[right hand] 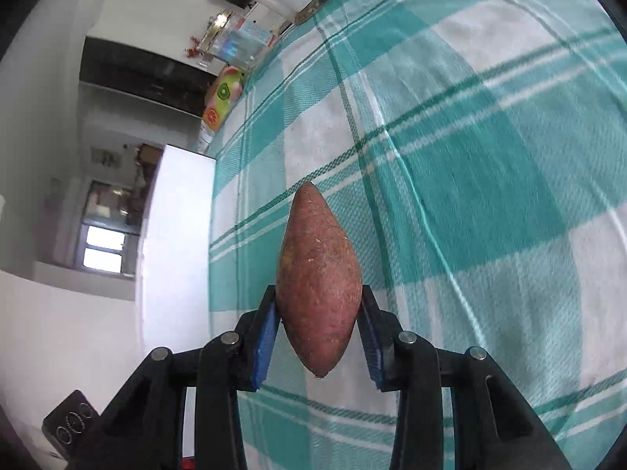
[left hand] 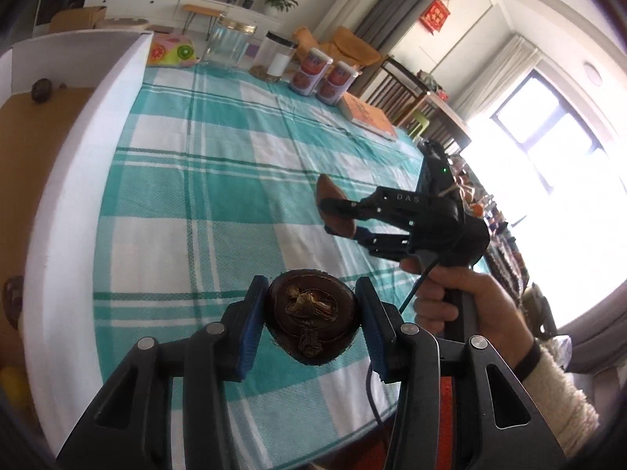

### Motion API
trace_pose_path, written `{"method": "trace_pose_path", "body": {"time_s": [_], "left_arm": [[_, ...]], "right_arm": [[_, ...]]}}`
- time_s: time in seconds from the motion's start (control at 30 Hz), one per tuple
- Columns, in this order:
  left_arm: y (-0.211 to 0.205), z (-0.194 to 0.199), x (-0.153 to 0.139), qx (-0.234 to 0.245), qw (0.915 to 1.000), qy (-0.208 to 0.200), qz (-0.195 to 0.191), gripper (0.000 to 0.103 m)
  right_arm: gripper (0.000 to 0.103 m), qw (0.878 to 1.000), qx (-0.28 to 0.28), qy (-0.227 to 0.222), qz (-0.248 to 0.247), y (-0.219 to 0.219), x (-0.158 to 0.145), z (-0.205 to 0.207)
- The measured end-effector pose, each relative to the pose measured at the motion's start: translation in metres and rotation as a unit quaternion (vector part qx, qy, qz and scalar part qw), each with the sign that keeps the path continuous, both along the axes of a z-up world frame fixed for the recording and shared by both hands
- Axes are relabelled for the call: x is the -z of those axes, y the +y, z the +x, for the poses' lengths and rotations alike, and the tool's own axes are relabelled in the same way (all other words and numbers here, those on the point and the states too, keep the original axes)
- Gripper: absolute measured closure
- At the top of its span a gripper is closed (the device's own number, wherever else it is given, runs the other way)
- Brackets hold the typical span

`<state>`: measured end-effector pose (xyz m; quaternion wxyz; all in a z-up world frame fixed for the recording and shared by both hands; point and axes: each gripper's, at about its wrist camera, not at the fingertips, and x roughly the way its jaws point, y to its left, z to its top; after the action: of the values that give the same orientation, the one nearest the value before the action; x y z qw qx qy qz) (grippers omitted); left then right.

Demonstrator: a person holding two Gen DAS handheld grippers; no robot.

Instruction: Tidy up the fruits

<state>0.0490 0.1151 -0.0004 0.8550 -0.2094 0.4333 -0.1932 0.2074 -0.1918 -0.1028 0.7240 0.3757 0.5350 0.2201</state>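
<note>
My left gripper (left hand: 311,317) is shut on a dark brown round fruit (left hand: 311,319) with a dried calyx, held above the checked tablecloth (left hand: 203,180). My right gripper (right hand: 319,331) is shut on a reddish-brown sweet potato (right hand: 318,286), pointed end forward, held above the cloth (right hand: 470,156). In the left wrist view the right gripper (left hand: 325,217) shows at the right, held by a hand, with the sweet potato (left hand: 333,207) between its fingers. A white-walled box (left hand: 74,164) with a brown floor stands at the left and holds a dark fruit (left hand: 41,90).
At the table's far end stand a glass jar (left hand: 229,41), a black-lidded jar (left hand: 276,56), two printed cans (left hand: 325,74) and an orange book (left hand: 368,115). A fruit-print cushion (left hand: 172,53) lies by the box. The box wall also shows in the right wrist view (right hand: 176,235).
</note>
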Motion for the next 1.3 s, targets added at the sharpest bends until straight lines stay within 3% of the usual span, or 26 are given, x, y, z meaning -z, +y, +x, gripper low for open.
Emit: {"method": "trace_pose_path", "body": {"time_s": [0.1, 0.23, 0.3, 0.4, 0.5, 0.7, 0.73, 0.8, 0.83, 0.9, 0.97, 1.03, 1.07, 1.13, 1.2, 1.3], "left_arm": [[0.028, -0.019, -0.029, -0.022, 0.9994, -0.021, -0.019, 0.056], [0.085, -0.042, -0.064, -0.096, 0.9938, -0.055, -0.008, 0.056], [0.115, -0.045, -0.071, -0.149, 0.9864, -0.062, 0.032, 0.056], [0.150, -0.033, -0.059, -0.220, 0.9675, -0.041, 0.118, 0.056], [0.175, -0.013, -0.029, -0.248, 0.9525, 0.009, 0.176, 0.056], [0.190, -0.001, 0.014, -0.256, 0.9370, 0.077, 0.225, 0.053], [0.190, -0.002, 0.016, -0.258, 0.9353, 0.078, 0.229, 0.051], [0.191, -0.009, 0.013, -0.262, 0.9335, 0.073, 0.234, 0.032], [0.190, -0.012, 0.010, -0.266, 0.9321, 0.066, 0.237, 0.027], [0.187, -0.022, 0.001, -0.274, 0.9274, 0.048, 0.250, 0.017], [0.181, -0.032, -0.012, -0.282, 0.9218, 0.025, 0.265, 0.012], [0.169, -0.045, -0.029, -0.298, 0.9086, -0.013, 0.292, 0.005], [0.165, -0.051, -0.039, -0.310, 0.8981, -0.035, 0.310, 0.003], [0.153, -0.061, -0.052, -0.335, 0.8731, -0.062, 0.349, 0.002], [0.144, -0.067, -0.057, -0.348, 0.8585, -0.065, 0.371, 0.001], [0.141, -0.069, -0.055, -0.335, 0.8665, -0.041, 0.368, 0.001]], "right_arm": [[0.064, 0.999, -0.005, -0.018, 0.041, 0.017, -0.016, -0.018], [0.064, 0.994, -0.060, -0.069, 0.053, 0.070, -0.071, -0.027], [0.064, 0.989, -0.102, -0.100, 0.049, 0.111, -0.101, -0.033], [0.064, 0.976, -0.168, -0.133, 0.031, 0.181, -0.134, -0.042], [0.064, 0.960, -0.225, -0.165, -0.034, 0.257, -0.147, -0.052], [0.063, 0.918, -0.290, -0.202, -0.178, 0.349, -0.127, -0.062], [0.062, 0.914, -0.298, -0.200, -0.188, 0.357, -0.122, -0.062], [0.054, 0.910, -0.301, -0.205, -0.200, 0.365, -0.119, -0.061], [0.050, 0.909, -0.296, -0.213, -0.203, 0.365, -0.122, -0.063], [0.028, 0.908, -0.285, -0.229, -0.204, 0.359, -0.133, -0.069], [0.017, 0.905, -0.271, -0.253, -0.207, 0.350, -0.149, -0.076], [0.005, 0.900, -0.260, -0.279, -0.212, 0.340, -0.167, -0.086], [0.000, 0.897, -0.254, -0.292, -0.214, 0.335, -0.176, -0.093], [0.000, 0.893, -0.236, -0.301, -0.235, 0.327, -0.186, -0.104], [0.000, 0.894, -0.220, -0.294, -0.255, 0.320, -0.190, -0.111], [0.000, 0.897, -0.212, -0.281, -0.266, 0.314, -0.193, -0.126]]}}
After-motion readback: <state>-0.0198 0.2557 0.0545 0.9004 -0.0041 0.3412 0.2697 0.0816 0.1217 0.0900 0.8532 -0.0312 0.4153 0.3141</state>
